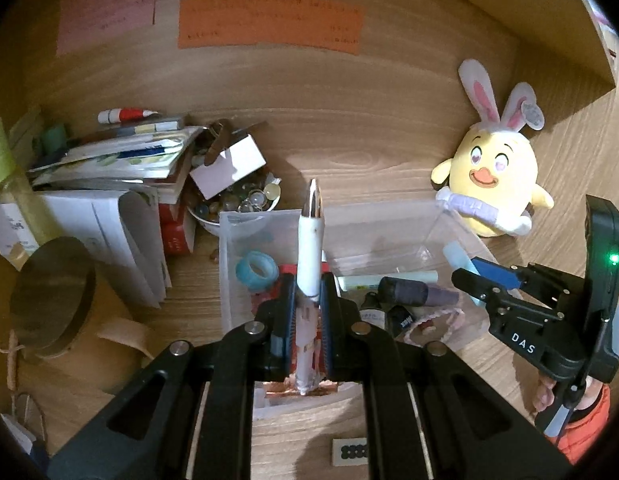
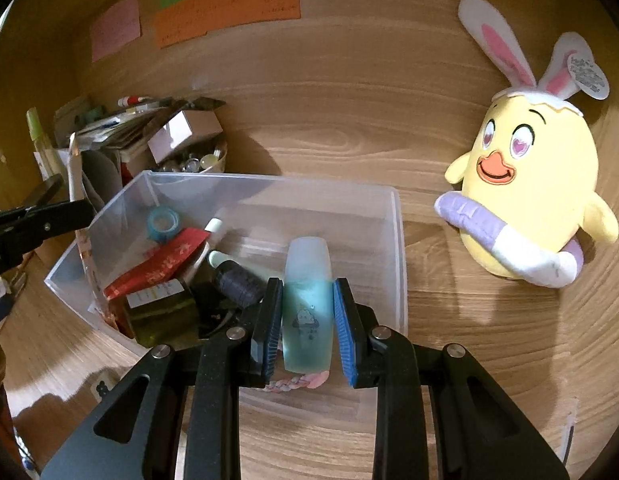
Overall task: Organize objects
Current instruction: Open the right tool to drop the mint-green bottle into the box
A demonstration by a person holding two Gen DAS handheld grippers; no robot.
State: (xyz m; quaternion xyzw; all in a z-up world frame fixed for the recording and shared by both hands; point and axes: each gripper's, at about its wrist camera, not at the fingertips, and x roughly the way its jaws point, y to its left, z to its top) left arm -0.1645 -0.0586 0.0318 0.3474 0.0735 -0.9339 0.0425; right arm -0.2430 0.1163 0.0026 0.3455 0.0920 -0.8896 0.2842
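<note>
Your left gripper [image 1: 309,292] was clamped tight on a white pen [image 1: 309,240], its silver tip pointing away from you over the clear plastic bin [image 1: 229,264]. Your right gripper [image 2: 307,320] was pressed on both sides of a small blue bottle [image 2: 307,292] with a frosted cap, held above the bin's near right part. Inside the bin, toward its left side, lay a blue tape roll [image 2: 162,220], a red packet [image 2: 161,268], a dark thread spool [image 2: 235,282] and a pink braided band [image 2: 297,382] by the near wall. The bin sat on the wooden desk [image 2: 349,120]. Near the desk's right edge a yellow chick plush [image 2: 529,200] with rabbit ears stood well apart from the bin. At the back left corner a bowl of marbles [image 1: 237,200] sat just behind the bin, beside stacked papers [image 1: 121,160].
</note>
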